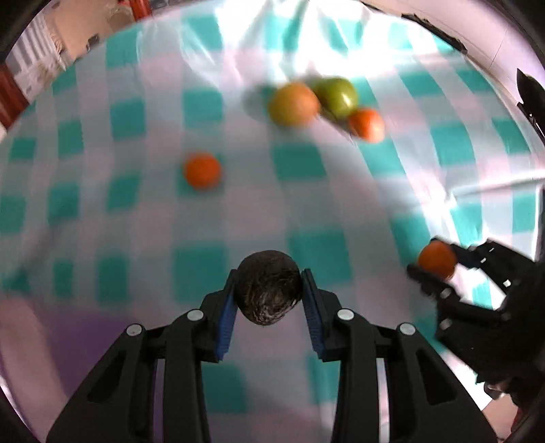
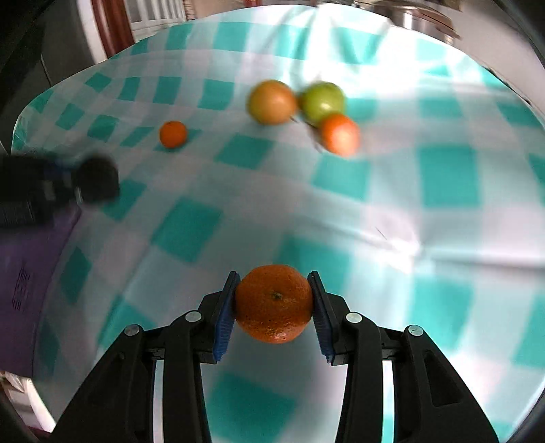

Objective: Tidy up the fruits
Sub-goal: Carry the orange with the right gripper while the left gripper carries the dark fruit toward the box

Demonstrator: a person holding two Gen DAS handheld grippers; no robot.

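My left gripper is shut on a dark brown fuzzy fruit, held above the checked cloth; both also show at the left of the right wrist view. My right gripper is shut on an orange, also seen in the left wrist view. On the cloth farther off lie a small orange, a yellow-green apple, a green apple and a reddish-orange fruit, the last three close together.
A teal-and-white checked tablecloth covers the table. A purple container sits at the left edge, below my left gripper; it also shows in the left wrist view. Furniture and a metal pot stand beyond the far edge.
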